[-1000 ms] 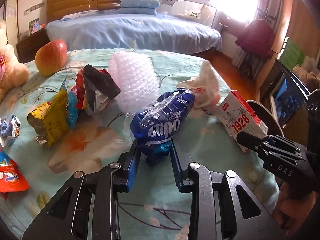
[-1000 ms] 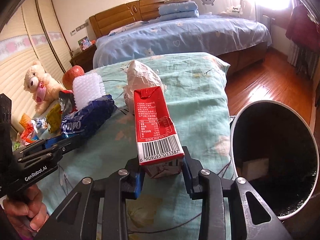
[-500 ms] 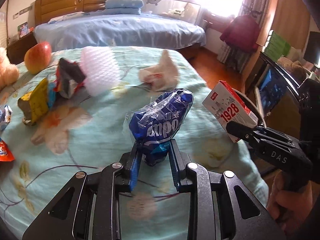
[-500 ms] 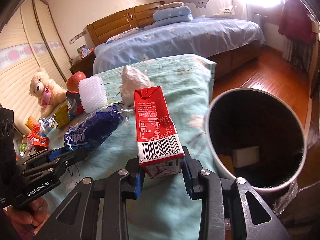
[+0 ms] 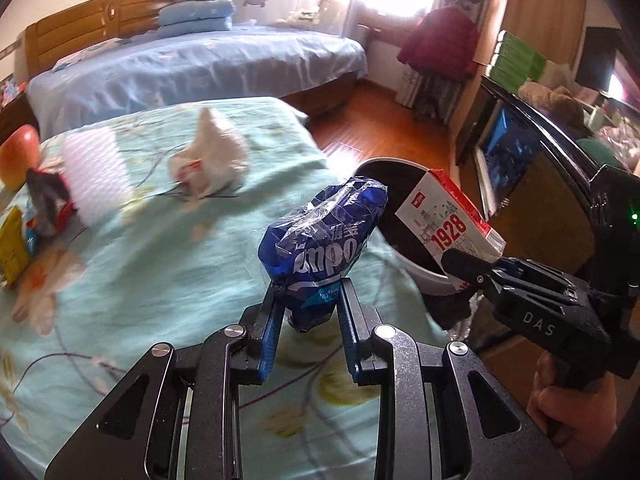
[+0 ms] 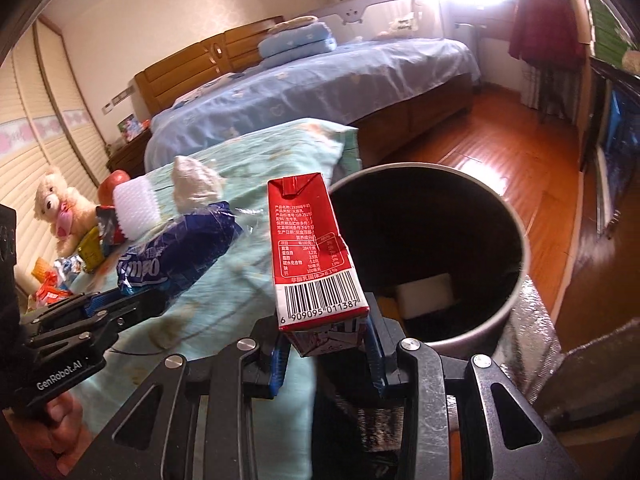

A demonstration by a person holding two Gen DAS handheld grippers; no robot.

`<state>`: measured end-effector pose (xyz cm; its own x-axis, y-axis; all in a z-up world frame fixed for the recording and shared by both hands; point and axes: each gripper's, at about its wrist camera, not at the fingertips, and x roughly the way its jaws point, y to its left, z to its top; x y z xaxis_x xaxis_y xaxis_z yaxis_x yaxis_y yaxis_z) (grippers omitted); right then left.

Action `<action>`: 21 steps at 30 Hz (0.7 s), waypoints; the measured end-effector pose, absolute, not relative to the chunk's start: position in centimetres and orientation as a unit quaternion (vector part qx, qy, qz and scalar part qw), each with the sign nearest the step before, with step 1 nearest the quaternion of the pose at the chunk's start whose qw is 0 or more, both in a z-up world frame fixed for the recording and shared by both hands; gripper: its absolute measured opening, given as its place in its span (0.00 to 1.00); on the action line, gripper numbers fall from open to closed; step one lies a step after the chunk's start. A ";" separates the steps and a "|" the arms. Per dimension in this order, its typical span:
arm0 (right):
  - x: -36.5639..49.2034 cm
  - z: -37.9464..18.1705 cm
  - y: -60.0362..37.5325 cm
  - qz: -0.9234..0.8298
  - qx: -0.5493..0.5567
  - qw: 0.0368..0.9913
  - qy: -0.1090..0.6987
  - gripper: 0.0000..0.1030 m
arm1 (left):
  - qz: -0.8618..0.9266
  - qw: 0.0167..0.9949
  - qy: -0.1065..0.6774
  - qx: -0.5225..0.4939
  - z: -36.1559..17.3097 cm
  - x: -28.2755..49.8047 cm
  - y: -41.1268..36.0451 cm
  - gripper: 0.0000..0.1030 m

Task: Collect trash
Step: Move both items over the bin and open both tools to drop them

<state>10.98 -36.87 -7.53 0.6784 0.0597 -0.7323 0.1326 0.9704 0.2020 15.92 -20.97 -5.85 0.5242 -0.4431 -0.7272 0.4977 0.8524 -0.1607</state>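
Here, in the left wrist view, the left gripper (image 5: 308,312) fills the lower centre of the frame, its jaws pinching the bottom end of a crumpled blue wrapper (image 5: 326,248). The wrapper stands up from between the two blue pads and leans toward the upper right, its top end reaching the rim of the trash bin (image 5: 424,272) at centre right. The right gripper (image 5: 470,270) enters from the right edge, held in a hand (image 5: 568,404) at lower right. Its jaws clamp a red and white milk carton (image 5: 450,216) marked 1928, which overlaps the dark mouth of the bin.

In the right wrist view, the right gripper (image 6: 324,344) sits at lower centre, its jaws pressed against the base of the carton (image 6: 316,248). The carton rises upright from between them, barcode facing the camera. Just right of it the bin (image 6: 516,300) opens wide, with a pale block (image 6: 426,294) lying at its bottom. At left centre the wrapper (image 6: 176,256) juts from the left gripper (image 6: 132,300).

More litter lies on the flowered counter (image 5: 160,264) in the upper left of the left wrist view: a white plastic bag (image 5: 208,160), a white bubble sheet (image 5: 96,172), and small snack packets (image 5: 24,236).
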 end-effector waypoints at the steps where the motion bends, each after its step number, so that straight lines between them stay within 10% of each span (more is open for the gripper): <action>1: 10.9 -7.6 -37.2 -0.025 0.121 0.908 0.400 0.32 | -0.272 0.872 0.406 0.037 -5.8 15.9 -21.4 0.25; 21: 11.6 -8.2 -41.7 -0.077 0.121 0.903 0.405 0.32 | -0.296 0.856 0.417 0.080 -5.6 17.2 -28.0 0.25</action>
<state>11.62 -41.74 -8.23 0.6599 -0.0410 -0.7503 0.2375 0.9587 0.1565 17.22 -27.99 -5.60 0.4779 -0.4403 -0.7601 0.5728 0.8122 -0.1103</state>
